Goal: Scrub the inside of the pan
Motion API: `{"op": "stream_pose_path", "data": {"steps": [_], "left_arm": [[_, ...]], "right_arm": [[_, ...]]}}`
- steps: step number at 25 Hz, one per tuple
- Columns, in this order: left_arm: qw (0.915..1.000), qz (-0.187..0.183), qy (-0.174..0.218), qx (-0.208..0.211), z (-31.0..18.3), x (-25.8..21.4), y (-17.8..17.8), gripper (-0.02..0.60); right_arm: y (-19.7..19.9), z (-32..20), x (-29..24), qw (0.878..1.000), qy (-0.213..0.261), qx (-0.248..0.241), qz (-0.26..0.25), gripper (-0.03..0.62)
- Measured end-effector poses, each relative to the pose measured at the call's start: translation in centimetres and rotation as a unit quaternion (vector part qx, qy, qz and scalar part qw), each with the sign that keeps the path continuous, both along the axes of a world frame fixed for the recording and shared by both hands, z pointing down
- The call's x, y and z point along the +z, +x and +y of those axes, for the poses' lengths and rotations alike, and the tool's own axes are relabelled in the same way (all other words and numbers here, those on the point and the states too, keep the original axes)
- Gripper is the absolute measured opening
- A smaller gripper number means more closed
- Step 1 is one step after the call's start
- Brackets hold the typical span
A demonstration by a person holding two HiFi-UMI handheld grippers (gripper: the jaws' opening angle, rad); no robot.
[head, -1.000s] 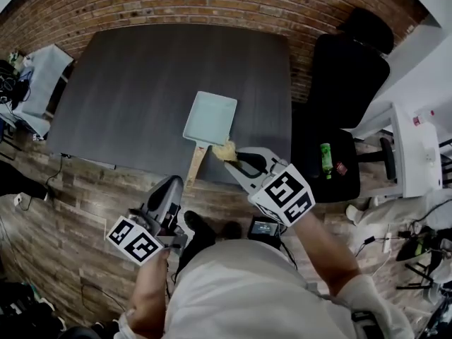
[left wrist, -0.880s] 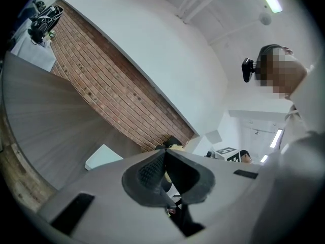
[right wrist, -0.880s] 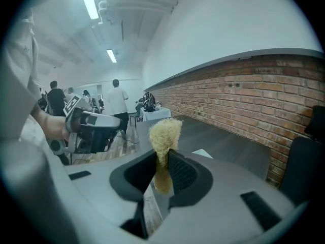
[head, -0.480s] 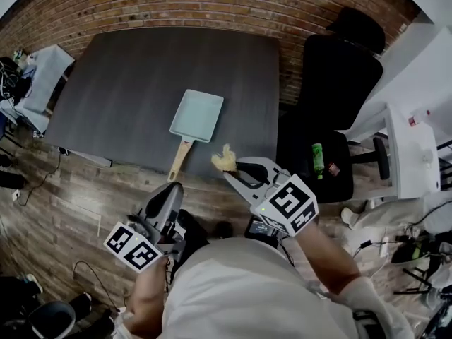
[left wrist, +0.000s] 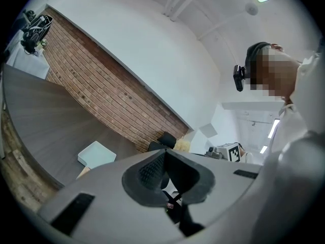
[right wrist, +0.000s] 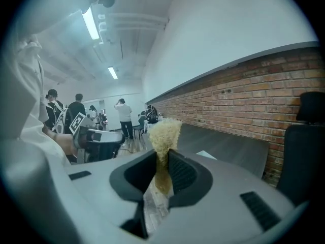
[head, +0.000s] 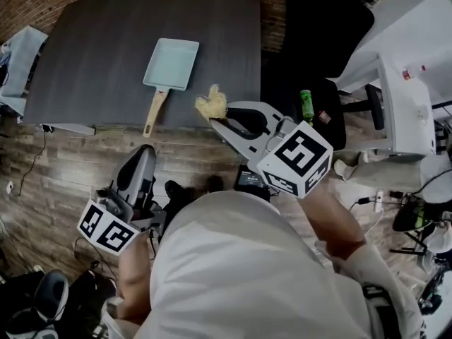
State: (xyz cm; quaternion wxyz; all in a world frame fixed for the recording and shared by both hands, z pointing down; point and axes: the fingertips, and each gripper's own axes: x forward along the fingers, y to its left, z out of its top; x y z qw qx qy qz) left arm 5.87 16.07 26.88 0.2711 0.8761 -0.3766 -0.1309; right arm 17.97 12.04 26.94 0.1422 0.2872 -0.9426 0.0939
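Observation:
A pale blue rectangular pan (head: pixel 171 63) with a wooden handle lies on the dark grey table (head: pixel 92 55), handle toward the near edge. My right gripper (head: pixel 215 117) is shut on a yellow scrub sponge (head: pixel 211 104), held above the table's near edge, to the right of the pan and apart from it. In the right gripper view the sponge (right wrist: pixel 163 135) stands up between the jaws of the right gripper (right wrist: pixel 163 169). My left gripper (head: pixel 144 154) is shut and empty, low over the floor, short of the table. The left gripper view has the left gripper (left wrist: pixel 163 162) and the pan (left wrist: pixel 95 154) far ahead.
A black office chair (head: pixel 321 20) stands right of the table, with a green bottle (head: pixel 306 98) on its seat. White furniture (head: pixel 406 83) fills the right side. A brick wall (left wrist: pixel 96 93) runs behind the table. Several people (right wrist: pixel 123 117) stand far off.
Both grippers have drawn back from the table toward the person and risen a little. The sponge came away from beside the pan's handle. The pan has stayed put.

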Motion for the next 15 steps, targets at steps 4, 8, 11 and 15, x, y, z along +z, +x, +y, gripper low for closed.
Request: {"op": "stream_pose_path", "data": {"steps": [4, 8, 11, 15], "left_arm": [[0.9997, -0.002, -0.005, 0.024, -0.1, -0.1, -0.2, 0.009], [0.9989, -0.008, -0.007, 0.046, -0.1, -0.5, -1.2, 0.009], [0.9985, -0.009, -0.006, 0.053, -0.4, -0.7, -2.4, 0.009], [0.9981, -0.013, -0.002, 0.061, 0.0, -0.9, -3.6, 0.009]], "right_arm": [[0.1, 0.1, -0.4, 1.0, 0.001, 0.024, 0.001, 0.075], [-0.2, 0.2, -0.3, 0.999, -0.008, 0.053, -0.003, 0.075], [-1.1, 0.0, -0.4, 0.998, -0.008, 0.067, -0.005, 0.075], [-2.1, 0.1, -0.3, 0.997, -0.004, 0.081, -0.012, 0.075]]}}
